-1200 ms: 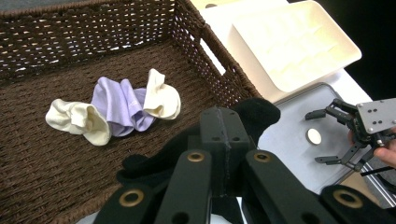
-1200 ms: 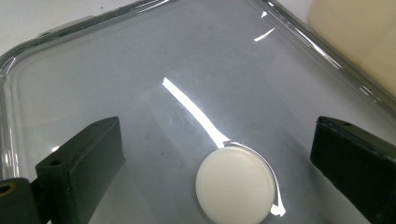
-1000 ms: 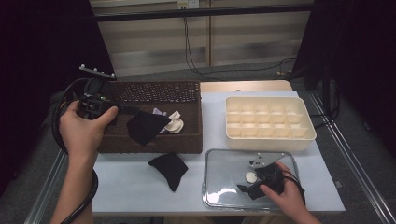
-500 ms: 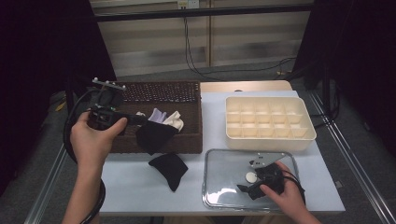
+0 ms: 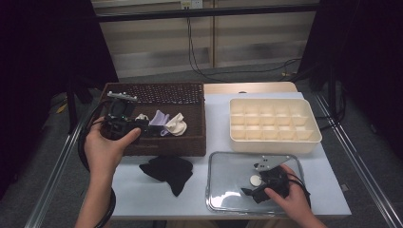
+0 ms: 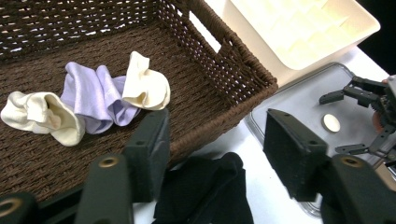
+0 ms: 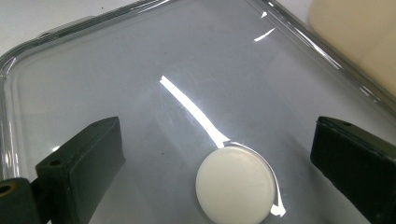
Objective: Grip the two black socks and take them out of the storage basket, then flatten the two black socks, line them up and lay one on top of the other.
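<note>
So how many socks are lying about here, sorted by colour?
Cream socks: 2
Lilac socks: 1
Black socks: 1 on the table, though that bundle may be a folded pair
Total: 4

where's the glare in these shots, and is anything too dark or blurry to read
Right gripper view: a bright streak of glare runs across the clear lid to the white disc. High view: the lid's near-left corner reflects light, and the room's sides sink into black. Left gripper view: evenly lit, but the black sock shows little detail.
</note>
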